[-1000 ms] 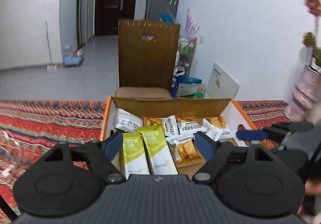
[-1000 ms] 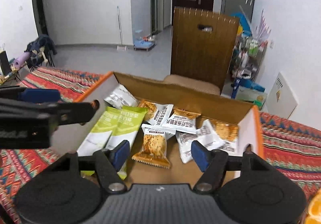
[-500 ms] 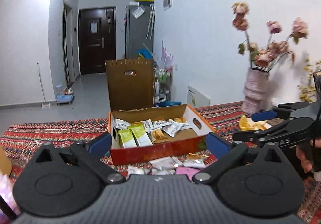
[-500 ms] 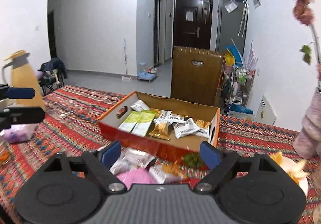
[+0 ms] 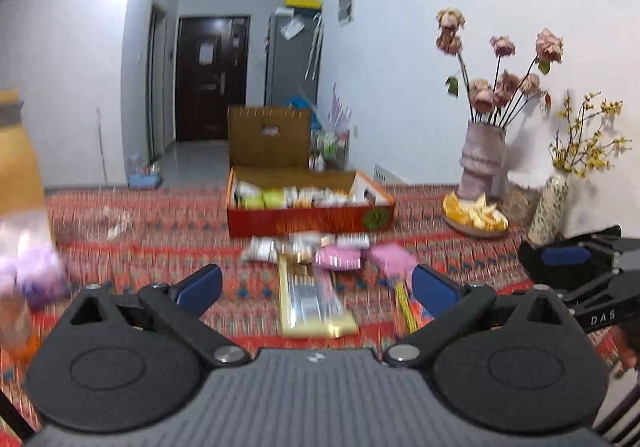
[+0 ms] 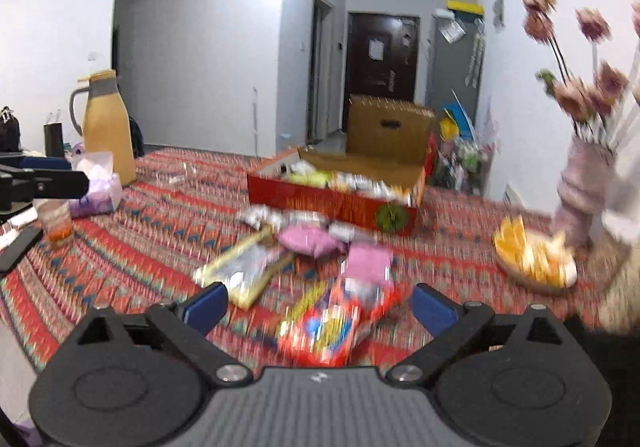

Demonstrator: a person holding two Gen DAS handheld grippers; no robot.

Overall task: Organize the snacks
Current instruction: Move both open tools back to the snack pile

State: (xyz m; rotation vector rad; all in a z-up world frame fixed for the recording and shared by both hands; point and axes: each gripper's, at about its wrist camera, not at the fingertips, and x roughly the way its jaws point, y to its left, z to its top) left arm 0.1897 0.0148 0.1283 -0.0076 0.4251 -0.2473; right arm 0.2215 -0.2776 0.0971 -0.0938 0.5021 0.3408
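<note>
A red cardboard box (image 5: 310, 221) (image 6: 332, 203) holding several snack packets stands far back on the patterned tablecloth. Loose snacks lie in front of it: a long yellow-edged pack (image 5: 314, 301) (image 6: 240, 273), pink packets (image 5: 340, 257) (image 6: 310, 241) and a red and yellow bag (image 6: 332, 323). My left gripper (image 5: 316, 289) hangs open above the near cloth with nothing between its fingers. My right gripper (image 6: 320, 305) is still opening, with nothing held; the red bag lies on the cloth below it. Each gripper shows at the edge of the other's view, the right gripper (image 5: 576, 261) and the left gripper (image 6: 40, 183).
A plate of orange pieces (image 5: 474, 217) (image 6: 534, 257), a pink vase of dried roses (image 5: 482, 159) and a speckled vase (image 5: 554, 207) stand at the right. A yellow jug (image 6: 106, 127), tissue pack (image 6: 96, 187) and glass (image 6: 56, 221) stand at the left. A brown chair back (image 5: 270, 137) rises behind the box.
Both grippers have pulled far back from over the box, which now looks small and distant, and their fingers have spread wider. The loose snacks on the cloth have come into view.
</note>
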